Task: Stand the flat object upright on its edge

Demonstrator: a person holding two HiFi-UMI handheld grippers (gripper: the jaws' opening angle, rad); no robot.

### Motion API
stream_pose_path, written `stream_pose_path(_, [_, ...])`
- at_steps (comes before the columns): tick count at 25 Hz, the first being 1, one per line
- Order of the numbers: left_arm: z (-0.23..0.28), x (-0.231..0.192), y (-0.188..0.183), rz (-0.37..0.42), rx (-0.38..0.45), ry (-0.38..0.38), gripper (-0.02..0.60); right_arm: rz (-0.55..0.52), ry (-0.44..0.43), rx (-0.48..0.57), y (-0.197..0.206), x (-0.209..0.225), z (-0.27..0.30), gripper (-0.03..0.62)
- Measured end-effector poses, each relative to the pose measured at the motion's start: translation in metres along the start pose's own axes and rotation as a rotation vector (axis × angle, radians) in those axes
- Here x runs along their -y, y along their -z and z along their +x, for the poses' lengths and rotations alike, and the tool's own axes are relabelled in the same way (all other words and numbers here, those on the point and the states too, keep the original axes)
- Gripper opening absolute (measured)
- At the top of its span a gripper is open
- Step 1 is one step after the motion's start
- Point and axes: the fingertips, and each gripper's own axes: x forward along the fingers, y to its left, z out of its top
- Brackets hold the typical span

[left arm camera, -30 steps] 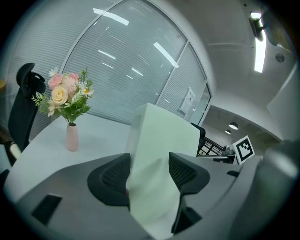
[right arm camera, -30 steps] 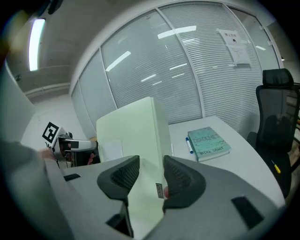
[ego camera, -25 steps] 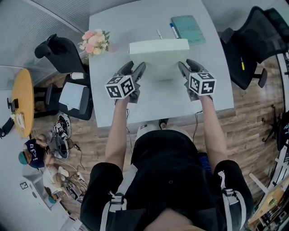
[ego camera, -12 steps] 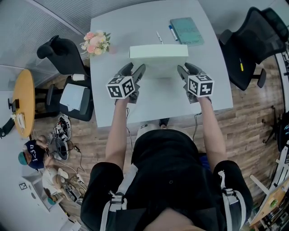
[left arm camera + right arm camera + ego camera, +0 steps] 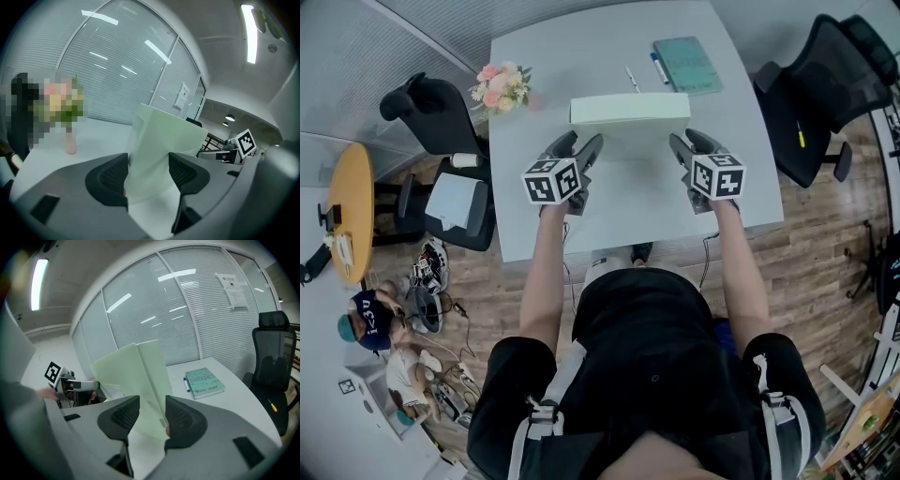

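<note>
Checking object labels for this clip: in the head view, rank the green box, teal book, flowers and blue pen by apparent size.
1. Green box, though it is held up nearer the camera.
2. Teal book and flowers: too alike to rank.
3. Blue pen.

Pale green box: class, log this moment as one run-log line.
object: pale green box | pose: on long edge, near upright | left gripper: clamped on left end | right gripper: clamped on right end
</note>
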Motion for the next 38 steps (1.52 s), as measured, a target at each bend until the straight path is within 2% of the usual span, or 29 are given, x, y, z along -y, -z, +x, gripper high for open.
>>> stream_pose_path(8, [-0.015,0.005,0.004,-0.008,0.008,-0.005,0.272,0.000,0.032,-0.001,0.006,-0.002,-0.013,0.179])
stream_pose_path(17, [-0.043,0.013,0.018,-0.008,0.006,0.061,0.272,0.037,0.080,0.021,0.027,-0.026,-0.031,0.178])
stream_pose_path(23, [-0.090,0.023,0.031,0.021,0.018,0.128,0.227,0.051,0.111,0.040,0.054,-0.072,-0.054,0.164])
stream_pose_path(29, [-0.157,0.032,0.038,0.047,0.069,0.180,0.161,0.046,0.138,0.078,0.079,-0.134,-0.090,0.136])
stream_pose_path(38, [-0.263,0.061,0.046,0.094,0.187,0.258,0.058,-0.017,0.215,0.221,0.089,-0.222,-0.176,0.057])
